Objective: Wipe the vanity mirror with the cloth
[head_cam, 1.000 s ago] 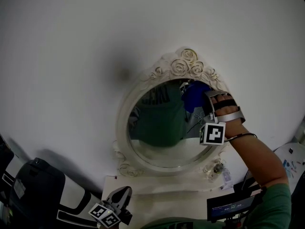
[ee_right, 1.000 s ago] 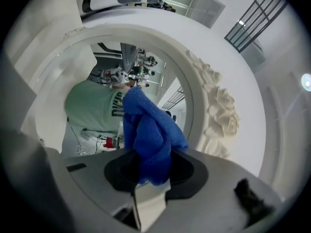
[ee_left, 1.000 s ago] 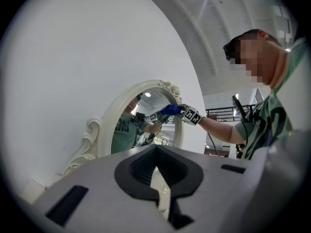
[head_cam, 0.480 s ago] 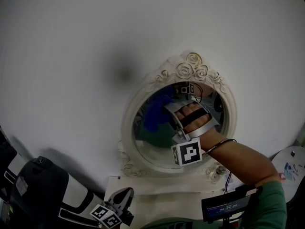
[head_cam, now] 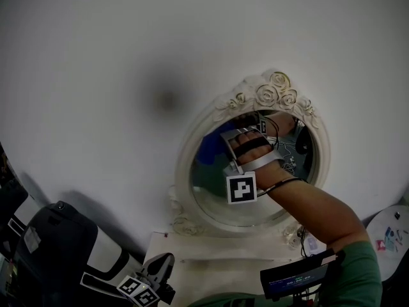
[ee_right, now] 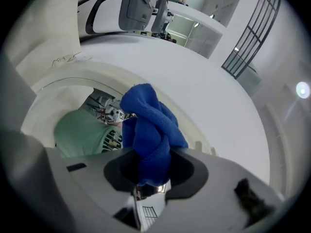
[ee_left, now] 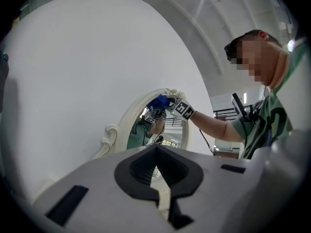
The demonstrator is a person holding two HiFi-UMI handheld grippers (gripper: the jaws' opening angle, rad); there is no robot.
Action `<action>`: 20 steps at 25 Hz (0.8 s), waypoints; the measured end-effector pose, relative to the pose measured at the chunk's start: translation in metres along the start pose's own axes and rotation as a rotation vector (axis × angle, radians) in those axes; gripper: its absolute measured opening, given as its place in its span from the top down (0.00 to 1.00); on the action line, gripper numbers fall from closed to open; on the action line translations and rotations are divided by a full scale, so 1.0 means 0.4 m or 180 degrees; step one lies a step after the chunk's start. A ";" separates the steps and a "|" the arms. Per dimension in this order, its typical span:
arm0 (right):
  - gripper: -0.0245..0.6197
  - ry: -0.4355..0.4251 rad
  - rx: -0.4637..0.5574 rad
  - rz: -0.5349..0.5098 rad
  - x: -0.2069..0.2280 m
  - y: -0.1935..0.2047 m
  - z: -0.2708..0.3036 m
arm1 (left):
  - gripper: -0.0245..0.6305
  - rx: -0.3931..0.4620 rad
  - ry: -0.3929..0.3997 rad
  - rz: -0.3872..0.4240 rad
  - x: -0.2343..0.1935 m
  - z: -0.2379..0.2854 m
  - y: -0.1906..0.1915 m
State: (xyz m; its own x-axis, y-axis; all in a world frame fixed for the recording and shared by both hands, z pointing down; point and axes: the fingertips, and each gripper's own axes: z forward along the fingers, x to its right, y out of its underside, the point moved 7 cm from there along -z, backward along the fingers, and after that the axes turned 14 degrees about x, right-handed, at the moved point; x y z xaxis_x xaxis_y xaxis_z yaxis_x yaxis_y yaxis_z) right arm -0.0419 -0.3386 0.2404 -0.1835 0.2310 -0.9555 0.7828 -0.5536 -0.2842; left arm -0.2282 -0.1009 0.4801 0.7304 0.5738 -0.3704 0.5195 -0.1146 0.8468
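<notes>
one cloth (ee_right: 148,130) in right gripper (ee_right: 154,173), apparently shifted up mirror (head_cam: 217,200)

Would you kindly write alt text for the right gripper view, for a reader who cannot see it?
The right gripper grips a bunched blue cloth between its fingers in front of a white-framed mirror. It reflects a green shirt.

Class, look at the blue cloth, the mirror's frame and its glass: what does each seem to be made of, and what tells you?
The cloth: soft napped fabric, probably microfibre or terry; it looks fuzzy and folds limply. The frame: cream, matt, with moulded roses; perhaps painted resin or wood, unclear. The glass: smooth, glossy, showing clear reflections.
</notes>
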 end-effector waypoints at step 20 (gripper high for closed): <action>0.79 -0.0173 -0.1132 -0.0014 -0.085 0.430 -0.325 | 0.95 -0.0159 0.0284 -0.0154 0.023 0.100 0.071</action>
State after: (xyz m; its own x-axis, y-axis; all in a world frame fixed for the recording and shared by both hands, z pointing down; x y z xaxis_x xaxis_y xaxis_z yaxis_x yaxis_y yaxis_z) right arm 0.1762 -0.3375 0.2345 -0.2112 0.1848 -0.9598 0.9382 -0.2373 -0.2522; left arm -0.1891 -0.1315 0.4853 0.6614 0.6480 -0.3778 0.5289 -0.0458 0.8474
